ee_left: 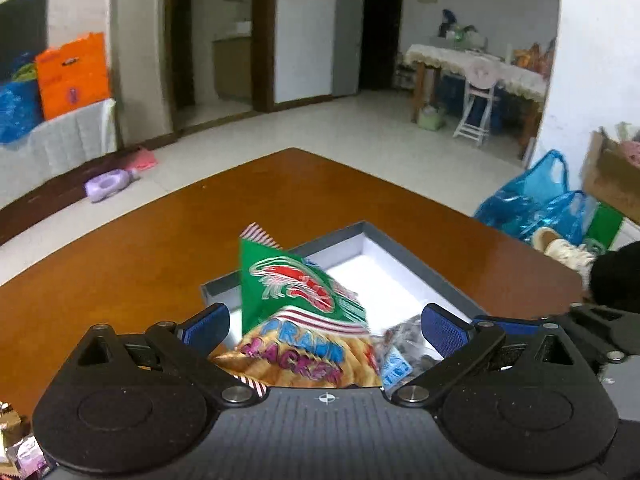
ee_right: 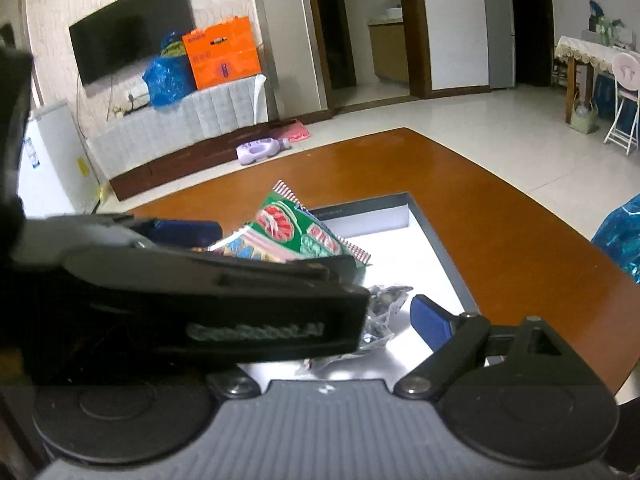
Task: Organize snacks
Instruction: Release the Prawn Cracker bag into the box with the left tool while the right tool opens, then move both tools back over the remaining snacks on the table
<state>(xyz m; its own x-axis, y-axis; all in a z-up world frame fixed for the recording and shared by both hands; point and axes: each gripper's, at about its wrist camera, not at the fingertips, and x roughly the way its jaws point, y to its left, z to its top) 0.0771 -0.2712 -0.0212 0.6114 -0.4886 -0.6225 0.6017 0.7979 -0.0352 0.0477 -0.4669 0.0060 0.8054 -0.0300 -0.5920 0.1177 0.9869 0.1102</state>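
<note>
Fingers of your left gripper (ee_left: 326, 326) stand wide around the green-and-yellow prawn cracker bag (ee_left: 304, 320); let it settle inside the grey shallow cardboard box (ee_left: 404, 248), right gripper's (ee_right: 404, 320) spread unclear.

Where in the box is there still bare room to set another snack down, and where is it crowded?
The far part of the grey box shows bare white floor up to its far corner. The near end is crowded: the prawn cracker bag and a clear-wrapped packet lie there, with both hand-held grippers, left and right, over them.

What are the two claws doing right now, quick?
Left gripper: open, fingers spread either side of the prawn cracker bag, not pinching it.
Right gripper: open, holding nothing, over the box.
</note>
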